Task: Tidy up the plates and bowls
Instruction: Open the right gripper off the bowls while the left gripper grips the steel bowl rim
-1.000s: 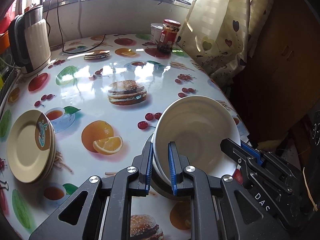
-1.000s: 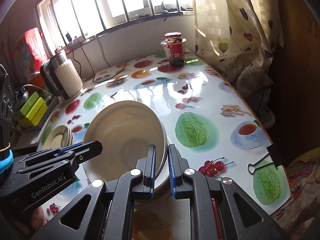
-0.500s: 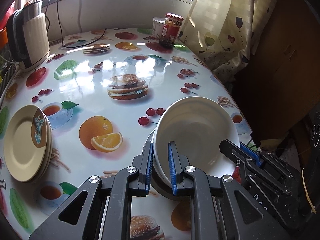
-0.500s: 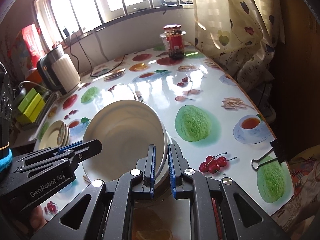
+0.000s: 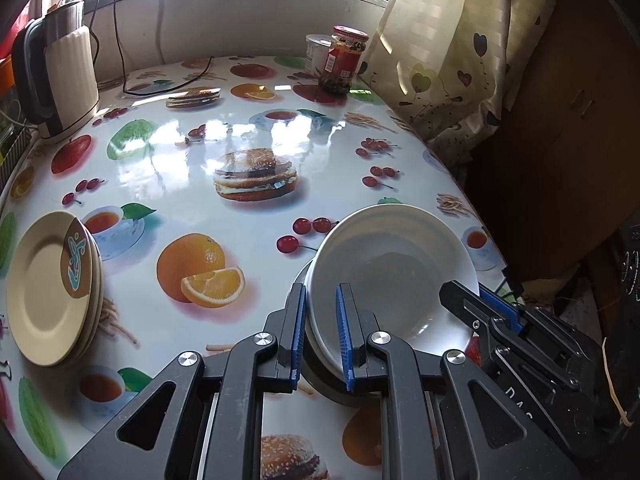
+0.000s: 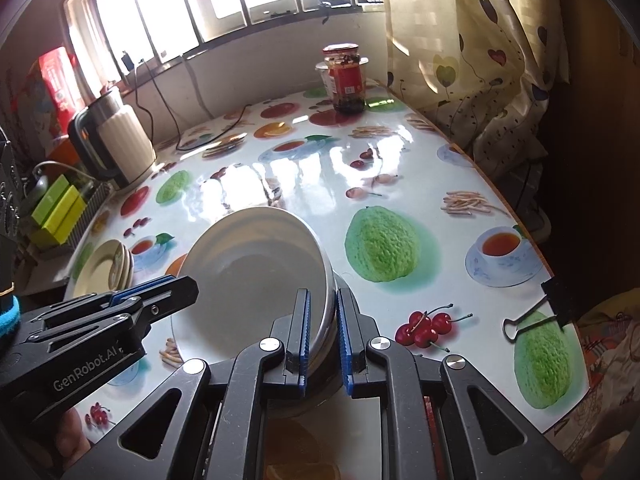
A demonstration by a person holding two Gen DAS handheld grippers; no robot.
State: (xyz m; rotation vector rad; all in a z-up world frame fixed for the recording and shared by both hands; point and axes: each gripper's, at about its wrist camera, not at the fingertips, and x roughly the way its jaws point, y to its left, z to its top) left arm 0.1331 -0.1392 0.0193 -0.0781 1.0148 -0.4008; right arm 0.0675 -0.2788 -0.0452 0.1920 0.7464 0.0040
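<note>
Left wrist view: left gripper (image 5: 322, 332) and right gripper (image 6: 323, 338) both clamp the white bowl (image 5: 394, 270); next, carry it level toward the plates (image 5: 50, 286)

Tabletop (image 5: 224, 128) middle is left free. Left edge is blocked by stacked plates (image 5: 48, 288), far left by kettle (image 5: 60, 80), far right by jar (image 5: 344, 60); right side is bounded by curtain (image 5: 448, 60).
</note>
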